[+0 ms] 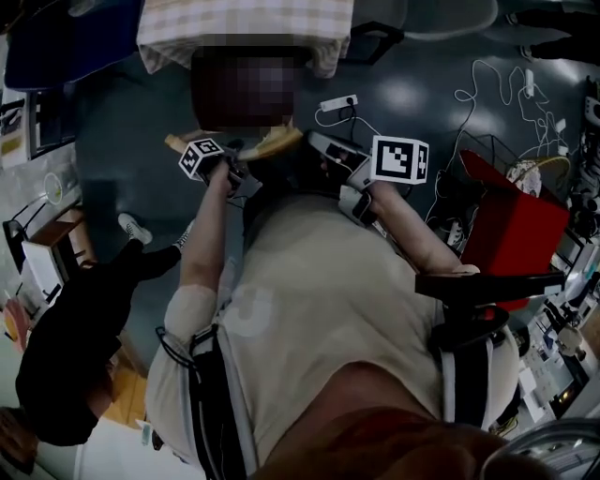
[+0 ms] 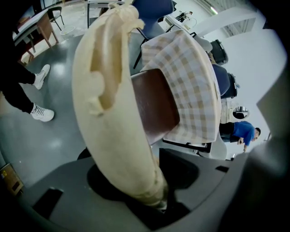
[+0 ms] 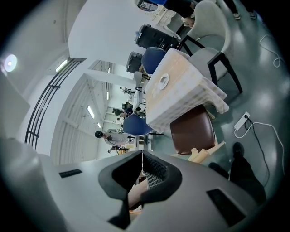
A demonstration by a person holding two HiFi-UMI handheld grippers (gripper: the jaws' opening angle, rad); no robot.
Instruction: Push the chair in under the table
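The chair (image 1: 279,141) stood at centre top of the head view. Its pale back rail (image 2: 108,118) ran left to right across the frame, and its brown seat (image 2: 154,106) pointed toward the upper edge, at the counter (image 1: 244,23). In the left tool's view the seat's far edge lay under the hanging hem of the checked cloth (image 2: 190,77), and the rest of the seat stood out from under it.

We counted one such chair, one counter, one cloth and two tools. The left tool (image 1: 234,167) had its jaws wide and clamped on the chair's back rail near the left end, the rail filling the gap. The right tool (image 3: 141,156) hung just beside the rail's right end, jaws together with nothing between them. We could not tell whether it touched the rail.

On the grey floor (image 1: 122,122), one white power strip (image 1: 337,101) lay right of the chair, with loose cables (image 1: 487,94) and one red bin (image 1: 511,225) farther right. Left of the chair the floor ran to a person in black (image 1: 66,356) wearing two white shoes (image 2: 42,113).
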